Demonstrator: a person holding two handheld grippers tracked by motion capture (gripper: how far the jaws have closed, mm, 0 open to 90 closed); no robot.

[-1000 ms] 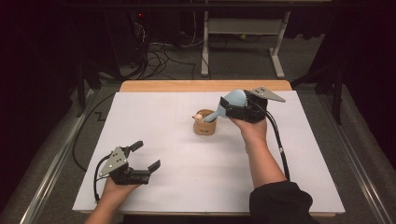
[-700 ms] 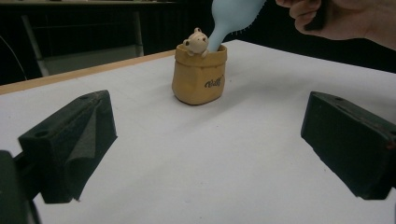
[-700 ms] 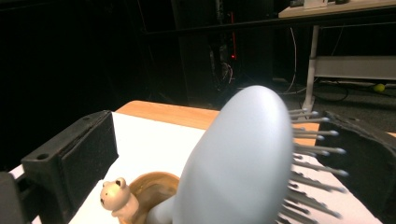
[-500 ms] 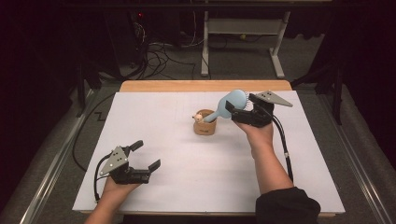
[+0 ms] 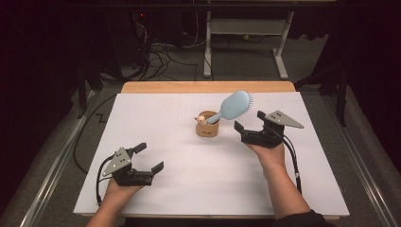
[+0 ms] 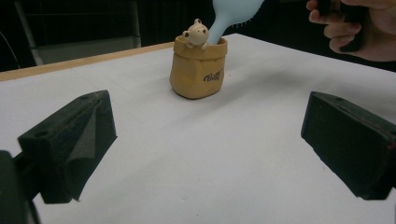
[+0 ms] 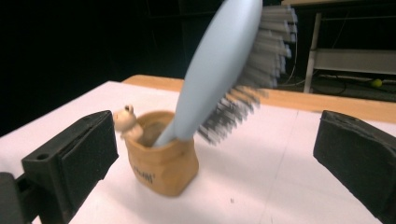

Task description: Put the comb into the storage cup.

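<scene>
Your right gripper (image 5: 249, 123) sits just right of the cup (image 5: 207, 126), its jaws spread wide and holding nothing. The brush (image 5: 231, 107) stands handle-down in the cup, leaning up and to the right, so its blue head hangs over the table (image 5: 142, 113) between the cup and your right gripper without touching the jaws. In the right gripper view the brush (image 7: 219, 65) rises between the two black jaws but farther off, bristles facing right, its handle tucked behind the cup's (image 7: 163, 156) front rim. A small bear figure (image 7: 124, 120) perches on the cup's rim on the left.

Your left gripper (image 5: 145, 157) rests low at the near left of the table, well apart from the cup, jaws also wide apart and empty. In the left gripper view the cup (image 6: 196, 70) stands upright ahead between the jaws, with dark lettering on its side and the bear (image 6: 196, 32) on its rim; the brush handle (image 6: 219, 25) leans out of it toward the right. Your right hand (image 6: 359, 28) shows at the upper right there, wrapped round its gripper.

The cup stands near the middle of the white table, a little toward the far edge.
</scene>
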